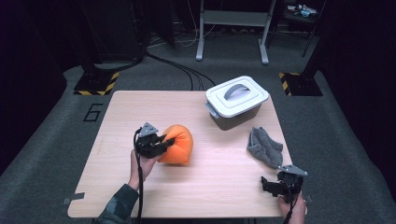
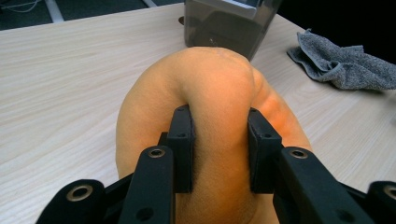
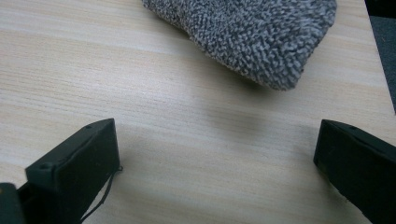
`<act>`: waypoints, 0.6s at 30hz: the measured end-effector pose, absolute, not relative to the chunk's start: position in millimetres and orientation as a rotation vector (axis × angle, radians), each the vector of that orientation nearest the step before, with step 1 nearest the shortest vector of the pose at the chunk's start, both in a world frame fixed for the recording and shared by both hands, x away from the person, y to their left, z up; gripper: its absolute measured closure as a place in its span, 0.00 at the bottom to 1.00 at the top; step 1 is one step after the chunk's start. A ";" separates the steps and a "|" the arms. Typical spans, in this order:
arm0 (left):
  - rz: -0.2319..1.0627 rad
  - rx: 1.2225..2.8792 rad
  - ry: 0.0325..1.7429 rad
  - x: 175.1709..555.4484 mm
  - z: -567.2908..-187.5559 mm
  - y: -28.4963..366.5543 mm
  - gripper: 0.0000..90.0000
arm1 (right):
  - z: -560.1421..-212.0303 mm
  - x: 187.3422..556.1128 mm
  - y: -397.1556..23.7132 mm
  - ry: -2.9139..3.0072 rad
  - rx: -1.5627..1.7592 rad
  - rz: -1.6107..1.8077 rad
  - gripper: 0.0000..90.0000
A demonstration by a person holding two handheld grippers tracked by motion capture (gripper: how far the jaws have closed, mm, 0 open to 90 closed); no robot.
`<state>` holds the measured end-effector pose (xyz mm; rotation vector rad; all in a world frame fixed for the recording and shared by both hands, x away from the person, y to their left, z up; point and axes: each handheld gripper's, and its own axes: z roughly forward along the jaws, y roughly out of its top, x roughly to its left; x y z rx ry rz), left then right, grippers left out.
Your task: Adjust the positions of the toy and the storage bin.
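your left tool [image 2: 219,154] pinches a fold of the soft orange plush cushion [image 1: 178,143], which rests mid-surface, short of the lidded grey plastic box [image 1: 236,102]. your right tool [image 3: 215,163] hovers wide and empty near the grey knitted cloth [image 3: 261,32]. the grasp looks done; any transfer remains.

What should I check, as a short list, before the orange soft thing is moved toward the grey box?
1. Left hand-held gripper pinches a fold of the orange soft thing: ok.
2. Box lid open: not ok, it sits closed.
3. Table bare between orange thing and grey box: ok.
4. Grey cloth away from that path: ok.
5. Right hand-held gripper open and holding nothing: ok.
6. Lid latched: cannot tell.
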<state>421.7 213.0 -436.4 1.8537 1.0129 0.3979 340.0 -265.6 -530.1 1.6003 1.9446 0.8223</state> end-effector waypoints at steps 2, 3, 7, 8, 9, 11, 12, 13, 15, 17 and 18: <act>0.400 1.853 1.017 421.0 -436.2 216.8 0.76 | -530.1 339.9 -265.6 1.945 1.600 0.822 0.00; 0.404 1.847 1.021 420.4 -436.2 218.7 0.76 | -530.1 339.9 -265.6 1.945 1.600 0.822 0.00; 0.403 1.837 1.033 417.8 -434.8 227.1 0.76 | -530.1 340.0 -265.5 1.944 1.600 0.823 0.00; 0.407 1.840 1.032 417.2 -434.4 229.8 0.76 | -530.1 339.9 -265.6 1.945 1.600 0.823 0.00; 0.412 1.843 1.032 416.9 -434.0 232.8 0.76 | -530.1 339.9 -265.5 1.945 1.600 0.823 0.00; 0.416 1.832 1.046 415.5 -434.0 237.7 0.76 | -530.1 339.9 -265.6 1.945 1.600 0.822 0.00; 0.415 1.827 1.052 414.6 -433.9 241.0 0.76 | -530.1 340.0 -265.6 1.945 1.600 0.822 0.00; 0.422 1.824 1.054 414.6 -433.9 243.1 0.76 | -530.1 339.9 -265.5 1.945 1.600 0.822 0.00; 0.427 1.820 1.062 413.5 -433.5 248.4 0.76 | -530.1 340.0 -265.6 1.945 1.600 0.822 0.00; 0.431 1.812 1.072 412.6 -433.2 253.7 0.76 | -530.1 339.9 -265.5 1.945 1.601 0.822 0.00; 0.436 1.804 1.080 411.8 -433.2 257.3 0.76 | -530.1 339.9 -265.6 1.945 1.600 0.823 0.00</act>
